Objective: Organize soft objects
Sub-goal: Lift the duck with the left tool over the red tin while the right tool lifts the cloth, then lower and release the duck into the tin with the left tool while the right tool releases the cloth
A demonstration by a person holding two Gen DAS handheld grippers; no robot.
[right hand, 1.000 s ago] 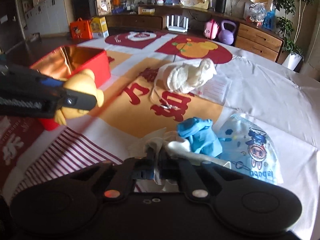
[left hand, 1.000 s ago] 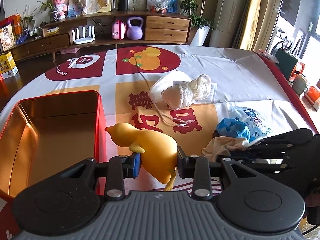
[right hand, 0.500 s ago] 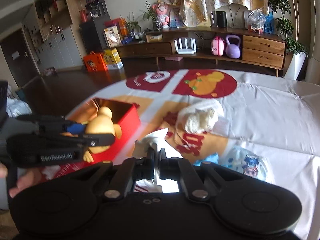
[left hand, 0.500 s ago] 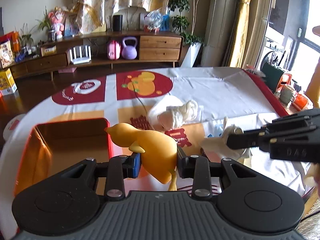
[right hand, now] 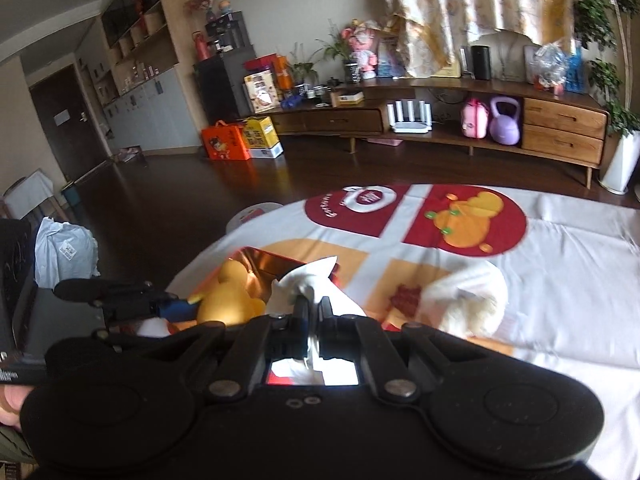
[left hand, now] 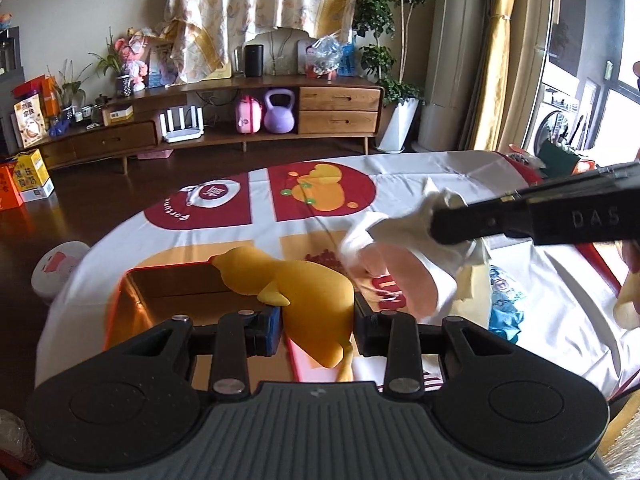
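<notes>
My left gripper [left hand: 316, 328] is shut on a soft yellow duck toy [left hand: 304, 284], held in the air over the near right corner of an open red box [left hand: 160, 300] with a gold inside. The right gripper [right hand: 312, 308] is shut on a white cloth with a pink lining [right hand: 316, 280]. That cloth [left hand: 404, 272] hangs from its tips, lifted off the table just right of the duck [right hand: 228, 300]. The box [right hand: 272, 260] shows behind both items in the right wrist view.
A white bundle of cloth and netting [right hand: 468, 304] lies on the patterned tablecloth [right hand: 560, 248] right of the box. A blue cloth [left hand: 506, 320] and a printed plastic bag [left hand: 500, 284] lie lower right. A hand [left hand: 630, 280] shows at the right edge.
Both grippers have risen. The right one lifted the white cloth off the table and carried it left toward the duck and the box. The duck stays gripped.
</notes>
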